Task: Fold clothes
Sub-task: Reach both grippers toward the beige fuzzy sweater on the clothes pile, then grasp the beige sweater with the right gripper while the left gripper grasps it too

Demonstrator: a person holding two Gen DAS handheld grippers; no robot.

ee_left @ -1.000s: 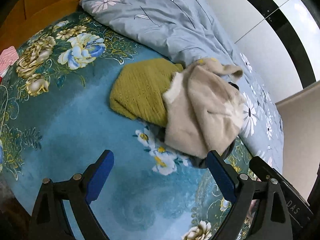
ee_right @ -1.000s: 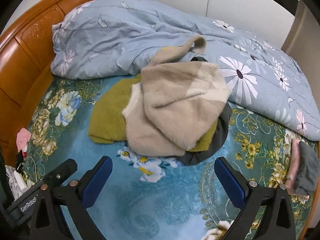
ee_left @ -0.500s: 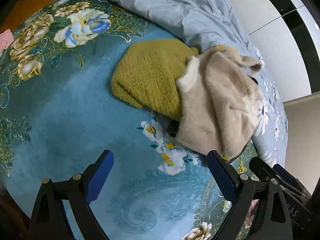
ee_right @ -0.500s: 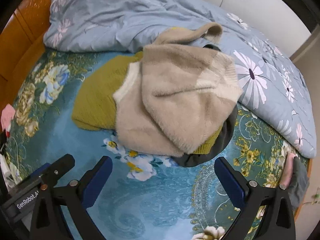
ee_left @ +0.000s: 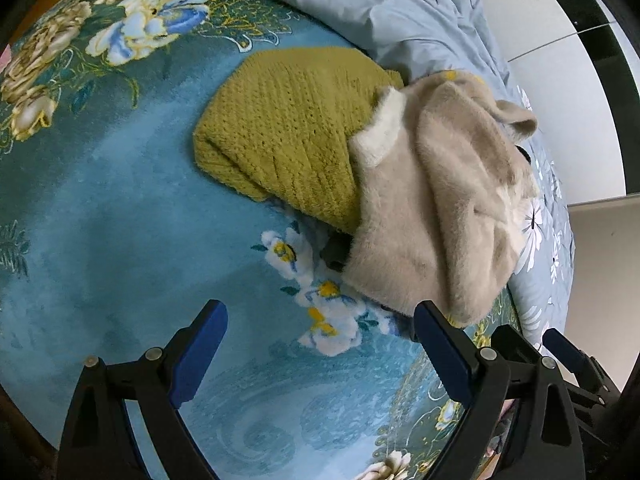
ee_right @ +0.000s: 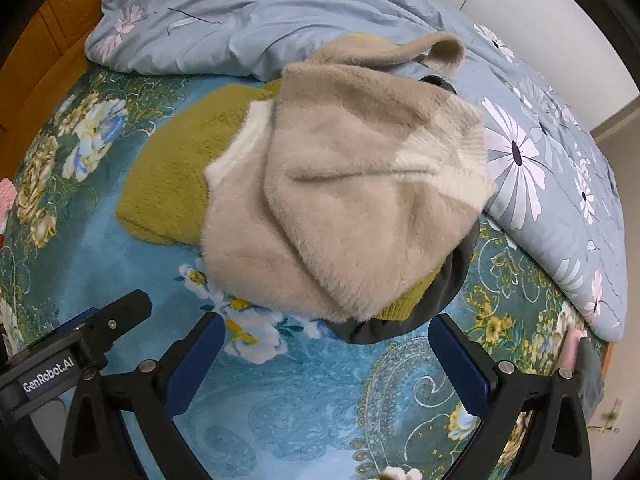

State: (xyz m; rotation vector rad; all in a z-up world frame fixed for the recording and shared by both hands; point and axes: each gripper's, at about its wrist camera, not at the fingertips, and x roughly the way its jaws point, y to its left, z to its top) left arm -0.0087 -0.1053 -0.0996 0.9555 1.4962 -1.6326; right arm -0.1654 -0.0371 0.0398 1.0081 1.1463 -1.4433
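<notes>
Beige fuzzy sweater (ee_right: pixel 344 200), left gripper (ee_right: pixel 86 344) marked "GenRobot.AI"

"GenRobot.AI" on left gripper (ee_right: pixel 76 354)

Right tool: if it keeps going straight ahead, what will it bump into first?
Probably the beige sweater atop the pile, or the dark garment edge under it; depth is unclear. The right tool is open and empty.

Both wrist views angled down, close over the bed, sharing the beige sweater (ee_left: pixel 436 208) (ee_right: pixel 352 200) pile
</notes>
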